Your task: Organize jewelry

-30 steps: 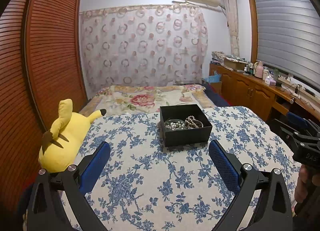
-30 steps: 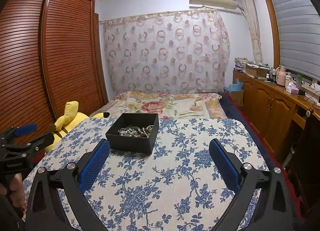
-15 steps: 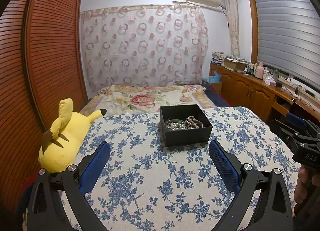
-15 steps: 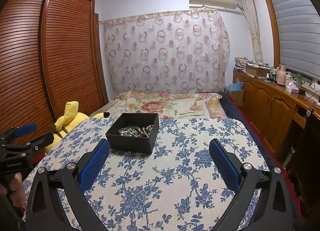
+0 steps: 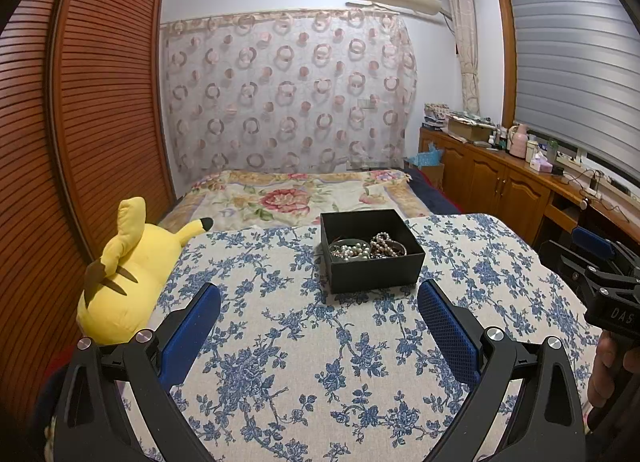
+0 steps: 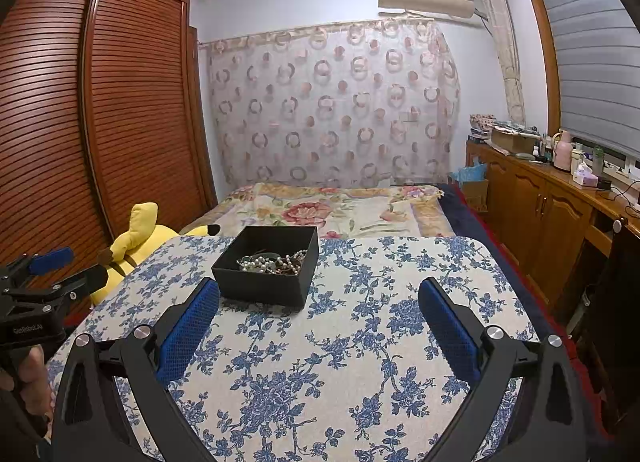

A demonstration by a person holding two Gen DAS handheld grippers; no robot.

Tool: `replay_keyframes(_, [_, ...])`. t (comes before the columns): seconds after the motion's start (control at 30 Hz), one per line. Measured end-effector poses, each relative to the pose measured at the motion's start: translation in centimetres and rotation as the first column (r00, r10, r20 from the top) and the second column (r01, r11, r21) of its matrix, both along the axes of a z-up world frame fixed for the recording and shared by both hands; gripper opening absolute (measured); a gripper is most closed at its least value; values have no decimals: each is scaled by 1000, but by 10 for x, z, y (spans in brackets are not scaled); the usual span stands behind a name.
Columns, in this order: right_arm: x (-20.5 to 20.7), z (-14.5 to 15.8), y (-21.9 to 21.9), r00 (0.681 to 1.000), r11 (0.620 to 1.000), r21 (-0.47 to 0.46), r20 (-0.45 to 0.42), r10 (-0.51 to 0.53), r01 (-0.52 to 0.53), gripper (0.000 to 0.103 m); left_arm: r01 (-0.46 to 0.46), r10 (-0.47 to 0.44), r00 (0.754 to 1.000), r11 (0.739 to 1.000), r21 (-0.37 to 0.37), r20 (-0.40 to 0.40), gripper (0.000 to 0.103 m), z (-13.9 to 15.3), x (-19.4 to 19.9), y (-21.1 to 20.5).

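Note:
A black open box (image 5: 376, 268) stands on the table with the blue floral cloth (image 5: 304, 342). It holds pearl strands and other jewelry (image 5: 366, 249). The box also shows in the right wrist view (image 6: 264, 284), with the jewelry (image 6: 276, 262) inside. My left gripper (image 5: 319, 324) is open and empty, held short of the box. My right gripper (image 6: 319, 324) is open and empty, to the right of the box and short of it. Each gripper shows at the edge of the other's view: the right one (image 5: 600, 262), the left one (image 6: 52, 274).
A yellow plush toy (image 5: 128, 274) lies at the table's left edge, against the wooden wardrobe (image 5: 80, 142). A bed with a floral cover (image 5: 296, 198) lies beyond the table. A wooden sideboard with bottles (image 5: 520, 182) runs along the right wall.

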State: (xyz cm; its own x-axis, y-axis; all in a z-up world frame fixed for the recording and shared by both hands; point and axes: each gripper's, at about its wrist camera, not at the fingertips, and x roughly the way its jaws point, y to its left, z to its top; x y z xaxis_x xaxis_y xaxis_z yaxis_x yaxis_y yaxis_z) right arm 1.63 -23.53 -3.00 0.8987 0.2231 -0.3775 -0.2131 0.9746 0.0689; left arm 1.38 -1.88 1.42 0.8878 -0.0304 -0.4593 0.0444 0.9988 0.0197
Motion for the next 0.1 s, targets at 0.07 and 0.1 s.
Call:
replay_keyframes(0.07, [0, 0, 0, 1000, 1000, 1, 0, -1, 1, 100, 2, -2, 1000, 1000, -1, -1, 95, 0, 0, -1])
replay_keyframes(0.1, [0, -1, 0, 1000, 1000, 2, 0, -2, 2, 100, 2, -2, 1000, 1000, -1, -1, 95, 0, 0, 0])
